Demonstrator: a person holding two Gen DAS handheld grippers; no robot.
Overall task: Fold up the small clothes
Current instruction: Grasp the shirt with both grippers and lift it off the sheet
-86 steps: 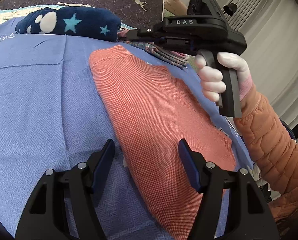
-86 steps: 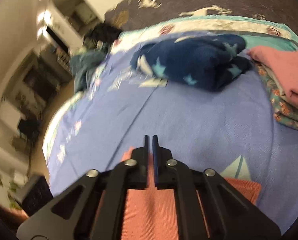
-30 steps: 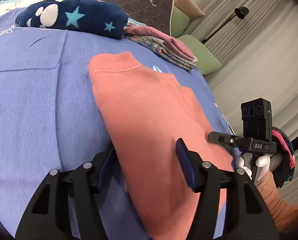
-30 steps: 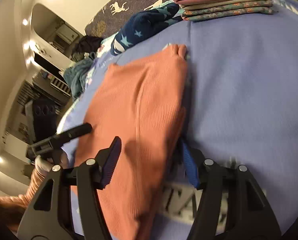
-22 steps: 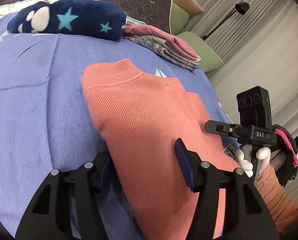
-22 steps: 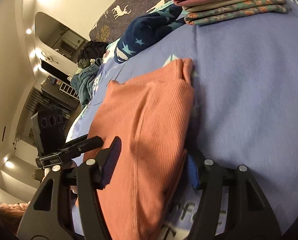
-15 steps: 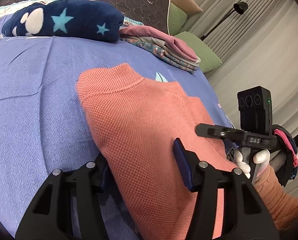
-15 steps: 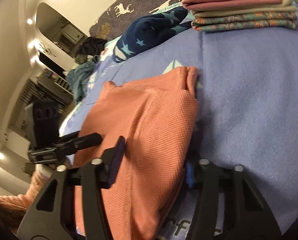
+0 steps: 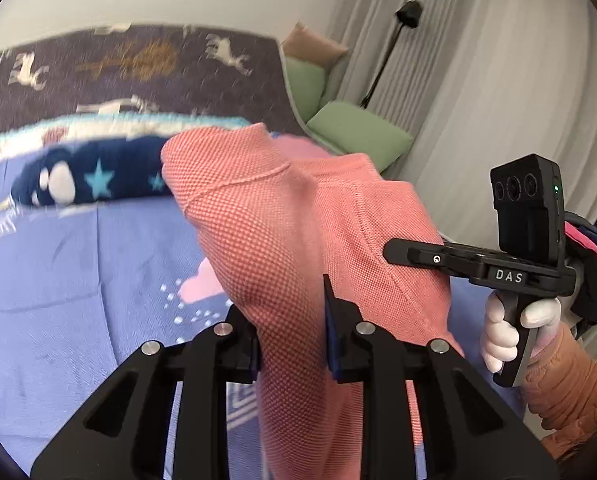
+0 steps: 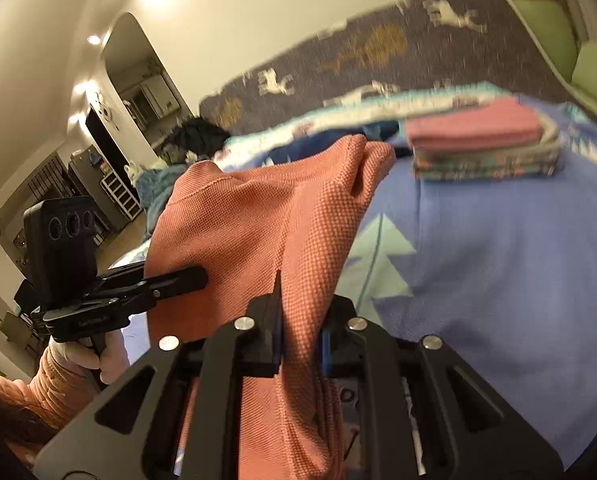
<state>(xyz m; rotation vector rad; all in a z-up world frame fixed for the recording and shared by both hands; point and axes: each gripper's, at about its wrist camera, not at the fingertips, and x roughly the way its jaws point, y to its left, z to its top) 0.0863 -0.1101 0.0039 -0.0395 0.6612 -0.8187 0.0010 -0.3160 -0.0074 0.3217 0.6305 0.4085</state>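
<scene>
The coral sweater (image 9: 282, 220) hangs lifted above the blue bedspread (image 9: 78, 280) — the left gripper (image 9: 292, 336) and the right gripper (image 10: 298, 320) each clamp a bunched edge of it. Behind it on the bedspread lie a folded stack (image 10: 486, 148) and a star-print blanket (image 9: 98, 176).

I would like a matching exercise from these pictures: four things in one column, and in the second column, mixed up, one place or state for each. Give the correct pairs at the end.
Things
1. coral knit top
2. navy star blanket
3. folded clothes stack
4. green cushion

Place or state
A. resting flat on the blue bedspread, pink piece on top
B. beyond the bed's edge, near the grey curtain
C. held up off the bed, clamped by the left claw and the right claw
D. lying bundled near the headboard

Pairs: 1-C, 2-D, 3-A, 4-B
</scene>
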